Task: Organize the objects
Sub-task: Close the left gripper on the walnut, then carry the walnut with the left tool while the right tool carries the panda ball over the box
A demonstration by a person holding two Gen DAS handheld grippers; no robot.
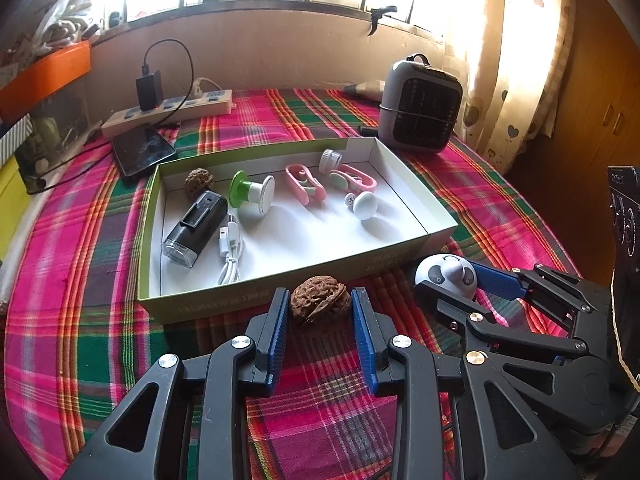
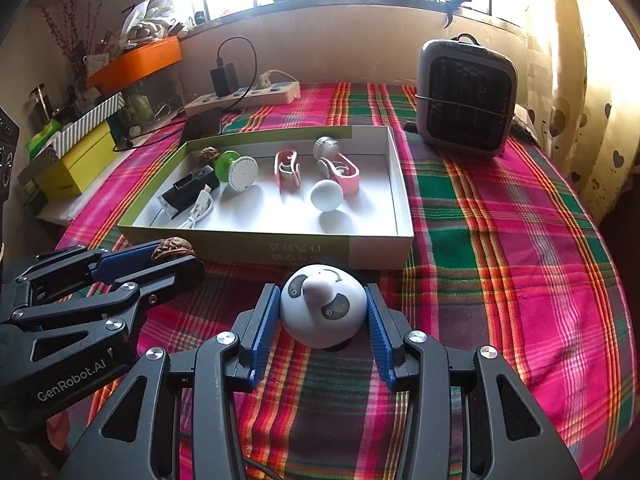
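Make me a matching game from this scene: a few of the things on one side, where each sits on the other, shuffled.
Things:
1. walnut
2. panda toy
3. flashlight
4. heater

Places:
A. lying inside the box, near its left end
B. on the cloth between the left gripper's blue pads
C. standing on the cloth behind the box, to the right
D. on the cloth between the right gripper's blue pads

Pairs: 1-B, 2-D, 3-A, 4-C
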